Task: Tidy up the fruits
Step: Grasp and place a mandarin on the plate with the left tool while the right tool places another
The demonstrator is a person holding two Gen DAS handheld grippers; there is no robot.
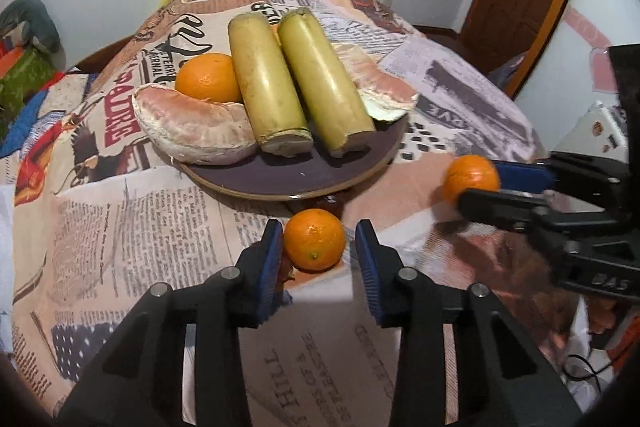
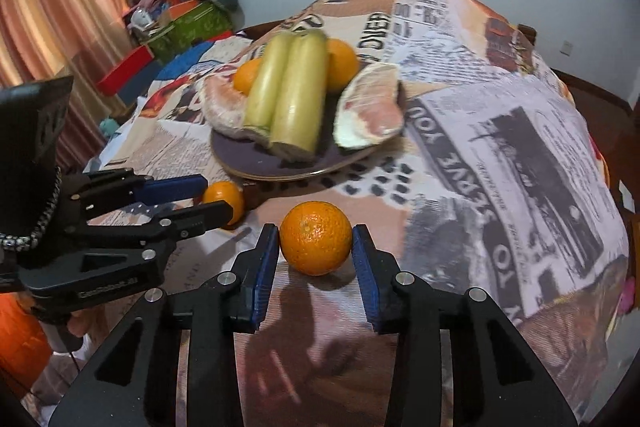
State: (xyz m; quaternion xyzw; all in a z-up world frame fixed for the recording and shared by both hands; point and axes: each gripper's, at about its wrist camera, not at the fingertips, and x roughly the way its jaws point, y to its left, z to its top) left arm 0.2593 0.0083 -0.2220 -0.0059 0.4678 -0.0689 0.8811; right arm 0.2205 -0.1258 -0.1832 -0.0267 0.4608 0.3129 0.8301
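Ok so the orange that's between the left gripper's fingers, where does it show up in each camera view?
Left wrist view: the orange sits low centre on the tablecloth, between the left gripper fingers, just below the plate rim.
Right wrist view: the same orange is at mid-left, partly hidden behind the left gripper's fingertips.
Shared landmark: the dark plate of fruit, just beyond it in both.
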